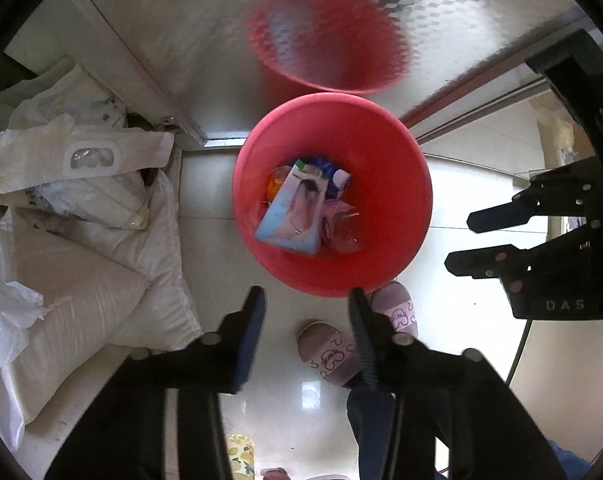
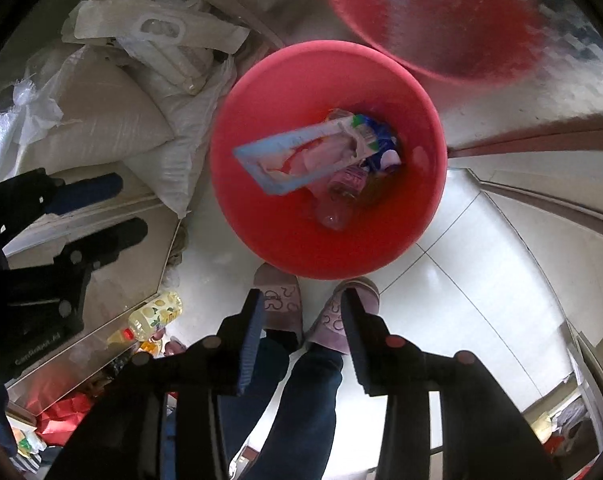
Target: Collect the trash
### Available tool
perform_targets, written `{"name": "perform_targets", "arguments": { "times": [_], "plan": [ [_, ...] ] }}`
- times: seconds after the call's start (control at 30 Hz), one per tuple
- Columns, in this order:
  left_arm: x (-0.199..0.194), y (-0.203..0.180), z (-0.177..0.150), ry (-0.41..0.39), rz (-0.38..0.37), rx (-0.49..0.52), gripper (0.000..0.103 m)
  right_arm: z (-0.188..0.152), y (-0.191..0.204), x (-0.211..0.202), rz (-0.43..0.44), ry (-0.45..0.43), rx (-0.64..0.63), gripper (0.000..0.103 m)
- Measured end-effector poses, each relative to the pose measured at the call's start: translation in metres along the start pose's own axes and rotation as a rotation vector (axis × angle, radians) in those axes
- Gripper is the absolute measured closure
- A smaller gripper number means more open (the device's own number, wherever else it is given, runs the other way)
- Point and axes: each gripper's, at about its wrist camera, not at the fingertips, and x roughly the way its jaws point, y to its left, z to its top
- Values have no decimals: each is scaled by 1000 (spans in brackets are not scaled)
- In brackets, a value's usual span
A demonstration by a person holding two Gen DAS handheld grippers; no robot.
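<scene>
Nearest in both wrist views are the jaws themselves. The left gripper (image 1: 307, 294) stands with its jaws parted to a moderate gap and nothing between them; the right gripper (image 2: 301, 298) likewise has its jaws apart and empty. Each also shows in the other's view, open, off to the side.

Just beyond the fingertips are a person's two pink slippers (image 1: 329, 354) on the pale tiled floor (image 2: 481, 280), with blue trouser legs above them in the right wrist view. Touching or just past the toes stands the red bin (image 1: 405, 240), upright, its mouth facing both cameras.

Inside the bin lies the collected trash: a flat pale-blue package (image 1: 291, 210) leaning tilted across the middle, a crumpled clear pink bottle (image 2: 339, 202) beneath it, and some blue and orange wrappers (image 1: 321, 168) farther in. These look light. The package seems thin and fairly stiff, best pinched at a free edge or corner; the bottle is probably slick and would dent, so the neck is the safer hold. The bin itself looks rigid and light, and its rim is the natural place to grip.

To the left, white woven sacks (image 1: 101, 292) lie stacked. Farthest off, a shiny patterned metal panel (image 1: 181, 40) reflects the bin.
</scene>
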Motion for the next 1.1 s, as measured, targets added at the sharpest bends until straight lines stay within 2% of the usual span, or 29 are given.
{"name": "perform_targets", "arguments": {
  "times": [0.13,0.23,0.4,0.53,0.6,0.7,0.73,0.87,1.1],
  "plan": [
    [-8,-4,-2,-12,-5,17,43,-5,-2,-6,-35,-45,-1,54],
    [-18,-9,-4,-29,2,29,24,-13,-1,-17,-42,-76,4,47],
    [-42,-16,-11,-47,11,36,19,-27,5,-34,-52,-110,16,41],
    [-78,-23,-20,-74,18,43,14,-40,16,-56,-45,-141,28,38],
    [-99,-26,-25,-101,32,36,12,-51,23,-74,-26,-168,34,22],
    [-134,-30,-36,-130,54,18,4,-71,31,-107,6,-236,67,10],
    [-147,-32,-40,-142,62,12,0,-78,34,-116,14,-254,80,9],
    [-193,-39,-52,-170,80,-14,0,-104,47,-154,44,-300,121,3],
    [-271,-54,-80,-204,40,-74,0,-143,73,-206,-18,-346,118,2]
  ]
}}
